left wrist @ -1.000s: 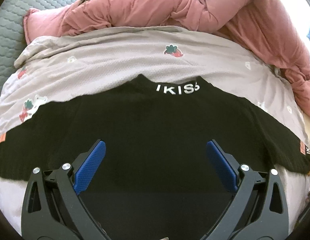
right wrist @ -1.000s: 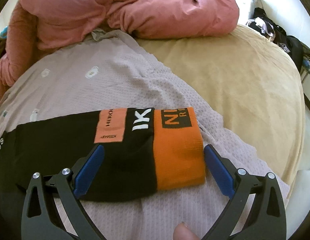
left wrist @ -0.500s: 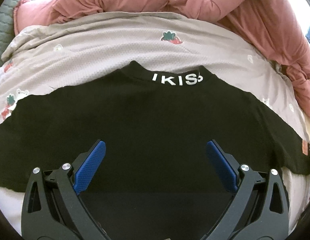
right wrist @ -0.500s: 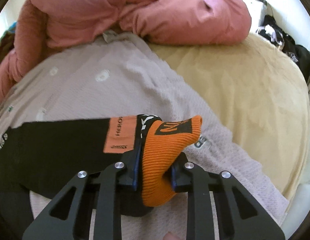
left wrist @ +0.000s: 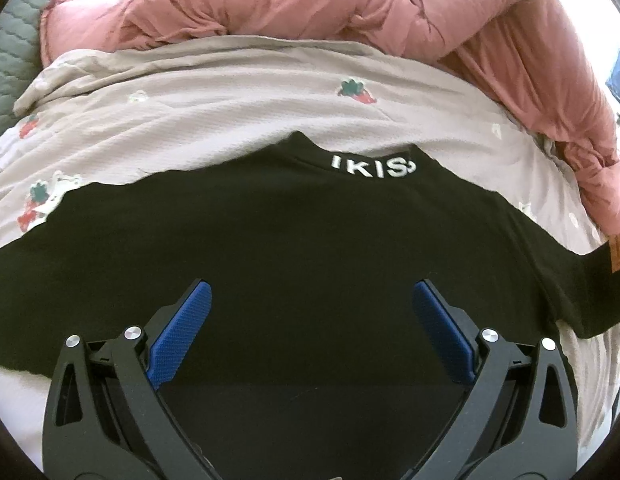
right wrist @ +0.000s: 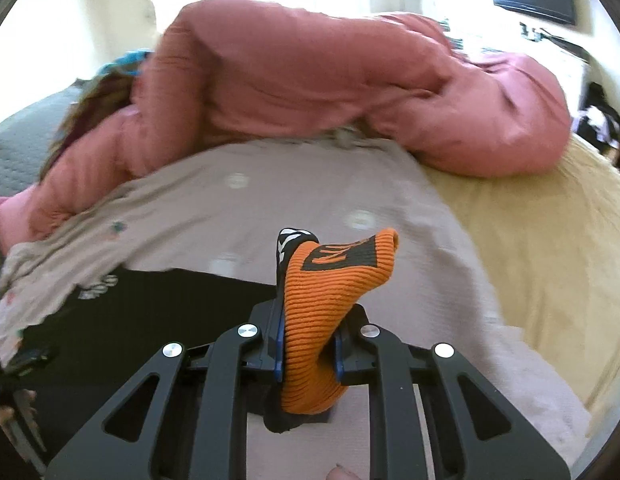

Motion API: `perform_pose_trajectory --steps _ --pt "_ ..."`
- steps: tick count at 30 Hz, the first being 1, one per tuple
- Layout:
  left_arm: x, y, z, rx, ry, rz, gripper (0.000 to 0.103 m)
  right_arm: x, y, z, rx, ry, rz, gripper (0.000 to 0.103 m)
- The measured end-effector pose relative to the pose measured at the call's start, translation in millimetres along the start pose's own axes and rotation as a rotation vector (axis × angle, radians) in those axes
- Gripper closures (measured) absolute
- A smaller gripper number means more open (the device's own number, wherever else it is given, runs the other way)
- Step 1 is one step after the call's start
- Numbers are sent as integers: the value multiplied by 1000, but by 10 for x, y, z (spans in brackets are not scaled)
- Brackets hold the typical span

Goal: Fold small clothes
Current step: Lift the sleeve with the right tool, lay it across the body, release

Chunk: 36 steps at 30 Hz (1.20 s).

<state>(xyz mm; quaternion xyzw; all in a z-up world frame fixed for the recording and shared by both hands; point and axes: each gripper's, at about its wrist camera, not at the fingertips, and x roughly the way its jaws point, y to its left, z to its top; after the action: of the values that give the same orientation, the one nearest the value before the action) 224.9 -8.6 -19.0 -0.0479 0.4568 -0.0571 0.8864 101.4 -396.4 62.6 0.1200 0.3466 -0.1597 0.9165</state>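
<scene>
A black sweater [left wrist: 302, 248] with white collar lettering lies flat on a pale strawberry-print blanket [left wrist: 214, 112]. My left gripper [left wrist: 310, 328] is open, its blue pads spread above the sweater's body. In the right wrist view my right gripper [right wrist: 308, 344] is shut on the sweater's orange ribbed sleeve cuff [right wrist: 330, 296] and holds it raised above the blanket [right wrist: 270, 208]. The sweater's black body [right wrist: 130, 312] lies at lower left there. The sleeve's end [left wrist: 602, 280] with an orange patch shows at the right of the left wrist view.
A pink duvet [left wrist: 350, 4] is heaped across the back of the bed, also in the right wrist view [right wrist: 330, 88]. A yellow blanket [right wrist: 550, 260] covers the bed to the right. A grey quilted cover [left wrist: 14, 40] lies at far left.
My right gripper closed on the orange cuff and has lifted it up off the blanket, toward the sweater's body. My left gripper stayed open over the sweater, shifting only slightly.
</scene>
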Motion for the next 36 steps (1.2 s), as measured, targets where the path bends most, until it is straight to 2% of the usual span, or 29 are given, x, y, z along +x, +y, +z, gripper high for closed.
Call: perform_pose_trajectory --steps 8,14,22,29,35,36 --pt "-150 264 19 -56 -20 -9 8 9 796 124 -57 0 171 87" --pt "-298 470 61 -85 -64 29 8 85 1401 124 -115 26 278 87" --pt "-392 712 21 -129 -59 30 8 173 2032 -2 -185 72 379 87" --pt "-451 909 -3 -173 -61 28 8 222 2387 -145 -222 124 443 87" --pt "-436 971 -9 -192 -46 3 8 276 2570 -281 -246 169 471 78" --pt "-435 978 -4 -194 -44 -1 8 279 2590 -294 -245 171 476 72"
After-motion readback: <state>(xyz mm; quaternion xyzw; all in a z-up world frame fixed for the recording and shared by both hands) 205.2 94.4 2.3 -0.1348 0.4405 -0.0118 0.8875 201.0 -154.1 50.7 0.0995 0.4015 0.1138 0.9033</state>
